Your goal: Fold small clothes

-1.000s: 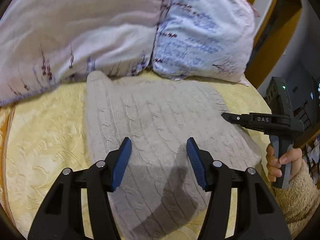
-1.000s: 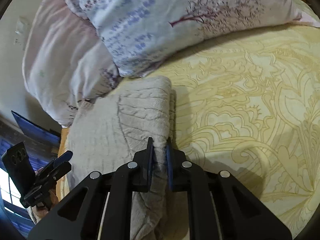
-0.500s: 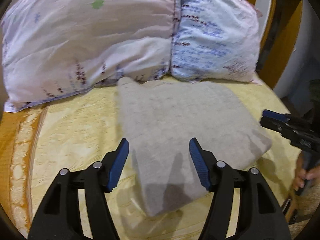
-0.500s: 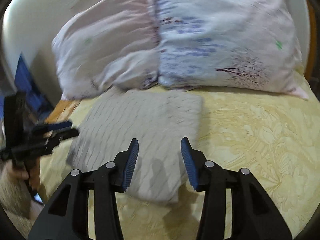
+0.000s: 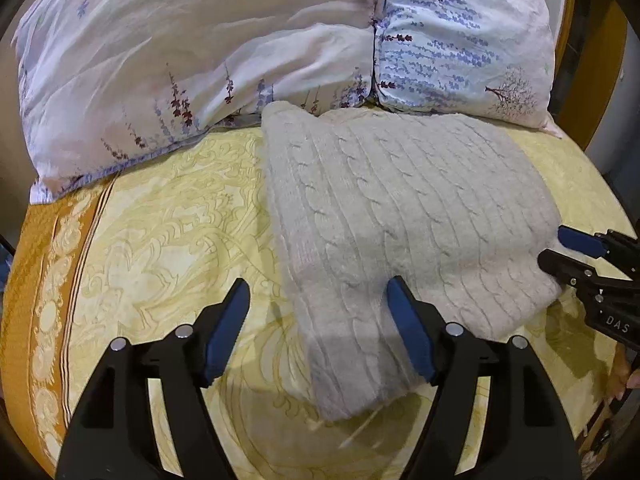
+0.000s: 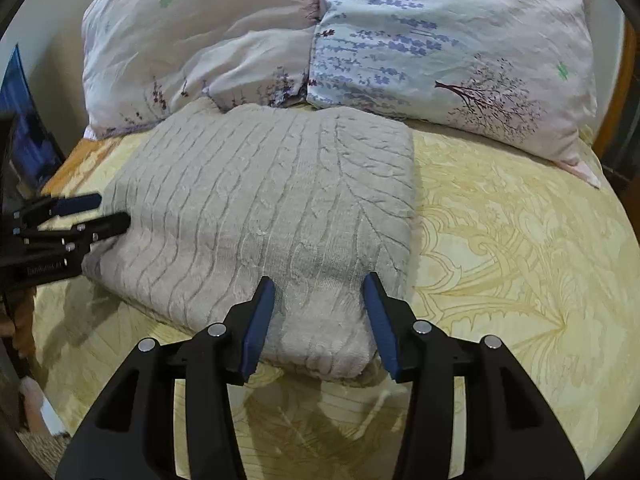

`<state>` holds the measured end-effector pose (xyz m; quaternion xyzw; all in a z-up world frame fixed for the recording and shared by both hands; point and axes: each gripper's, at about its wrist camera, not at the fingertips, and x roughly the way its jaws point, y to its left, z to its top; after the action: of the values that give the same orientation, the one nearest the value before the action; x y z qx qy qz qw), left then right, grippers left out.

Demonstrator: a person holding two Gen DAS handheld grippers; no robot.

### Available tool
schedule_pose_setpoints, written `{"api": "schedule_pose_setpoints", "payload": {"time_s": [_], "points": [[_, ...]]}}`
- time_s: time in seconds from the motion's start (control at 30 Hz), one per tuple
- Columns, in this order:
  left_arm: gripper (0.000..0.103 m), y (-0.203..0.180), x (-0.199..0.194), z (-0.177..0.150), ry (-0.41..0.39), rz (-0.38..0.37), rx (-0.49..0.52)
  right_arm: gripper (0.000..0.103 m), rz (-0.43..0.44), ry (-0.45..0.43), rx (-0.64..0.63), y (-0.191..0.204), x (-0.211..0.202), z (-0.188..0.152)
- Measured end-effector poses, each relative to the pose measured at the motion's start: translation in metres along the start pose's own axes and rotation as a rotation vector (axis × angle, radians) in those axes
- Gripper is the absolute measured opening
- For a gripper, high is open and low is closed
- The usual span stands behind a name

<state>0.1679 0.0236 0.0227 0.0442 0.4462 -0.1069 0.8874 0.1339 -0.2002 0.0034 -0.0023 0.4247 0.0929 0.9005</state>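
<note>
A grey cable-knit sweater (image 5: 400,208) lies folded in a flat rectangle on the yellow bedspread (image 5: 160,240), its far edge against the pillows. My left gripper (image 5: 317,286) hovers over the sweater's near left corner with its jaws opening, and its blue pads press on nothing. My right gripper (image 6: 319,282) hangs over the near right end of the sweater (image 6: 272,200). Its jaws are opening too, clear of the knit. Each gripper shows in the other's view: the right gripper (image 5: 556,246) at the sweater's right edge, the left gripper (image 6: 112,210) at its left edge.
Two floral pillows, one pinkish (image 5: 200,60) and one bluish (image 5: 460,40), stand along the head of the bed behind the sweater. The bedspread has an orange border (image 5: 40,280) at the left. A wooden bed frame (image 5: 568,40) rises at the far right.
The right gripper let go of the sweater's folded edge, opened and drew back. The left gripper opened wider and pulled back toward the near left corner. The sweater now lies flat.
</note>
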Motion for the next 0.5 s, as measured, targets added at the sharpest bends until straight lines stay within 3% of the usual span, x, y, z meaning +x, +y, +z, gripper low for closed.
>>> {"api": "schedule_pose_setpoints", "payload": {"time_s": [0.17, 0.23, 0.3, 0.4, 0.5], "points": [[0.085, -0.001, -0.024, -0.013, -0.046, -0.016, -0.017, 0.078, 0.008, -0.068, 0.04, 0.005, -0.023, -0.007], [0.089, 0.0, -0.033, -0.018, -0.064, -0.025, -0.036, 0.083, -0.004, -0.098, 0.051, 0.007, -0.033, -0.011], [0.101, 0.001, -0.039, -0.022, -0.08, -0.004, -0.055, 0.091, -0.01, -0.117, 0.068, 0.004, -0.039, -0.013], [0.101, 0.0, -0.044, -0.028, -0.093, 0.033, -0.048, 0.099, -0.032, -0.14, 0.103, -0.002, -0.046, -0.018], [0.101, -0.001, -0.045, -0.033, -0.074, 0.055, -0.063, 0.102, -0.111, -0.142, 0.138, -0.006, -0.051, -0.024]]}}
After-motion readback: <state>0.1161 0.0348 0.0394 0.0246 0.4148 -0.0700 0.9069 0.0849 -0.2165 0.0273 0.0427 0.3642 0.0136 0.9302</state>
